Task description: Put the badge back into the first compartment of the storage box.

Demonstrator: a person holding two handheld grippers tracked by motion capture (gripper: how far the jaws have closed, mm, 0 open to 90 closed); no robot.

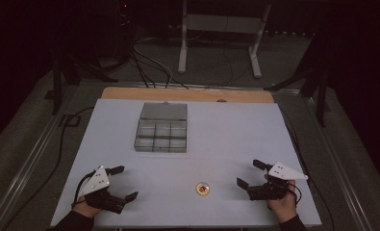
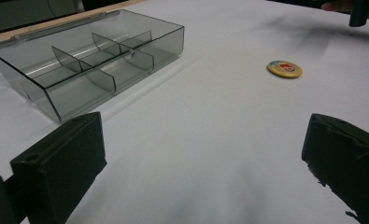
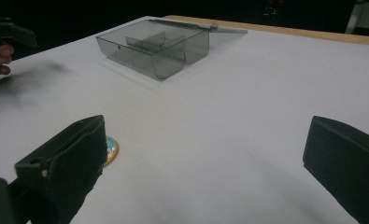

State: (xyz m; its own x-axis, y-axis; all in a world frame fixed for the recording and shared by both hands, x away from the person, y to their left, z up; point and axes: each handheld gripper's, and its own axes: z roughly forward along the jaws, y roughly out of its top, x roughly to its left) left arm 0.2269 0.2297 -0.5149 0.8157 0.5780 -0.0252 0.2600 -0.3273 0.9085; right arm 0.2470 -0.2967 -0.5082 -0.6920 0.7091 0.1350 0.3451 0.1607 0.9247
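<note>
A clear grey compartment box (image 1: 160, 133) lies open near the middle of the white table, its lid folded back; it shows again in the left gripper view (image 2: 93, 60) and the right gripper view (image 3: 159, 46). A small round yellow badge with a red picture (image 1: 203, 189) lies flat near the front edge, also seen as the badge (image 2: 285, 69) and partly behind a jaw (image 3: 111, 149). My left gripper (image 1: 123, 183) rests open at the front left, nothing between its jaws. My right gripper (image 1: 251, 173) stands open at the front right, a little right of the badge.
The white table sheet (image 1: 235, 130) ends in a wooden strip (image 1: 187, 94) at the far side. Cables (image 1: 149, 67) and a white stand (image 1: 221, 33) lie on the dark floor beyond. Metal rails run along both table sides.
</note>
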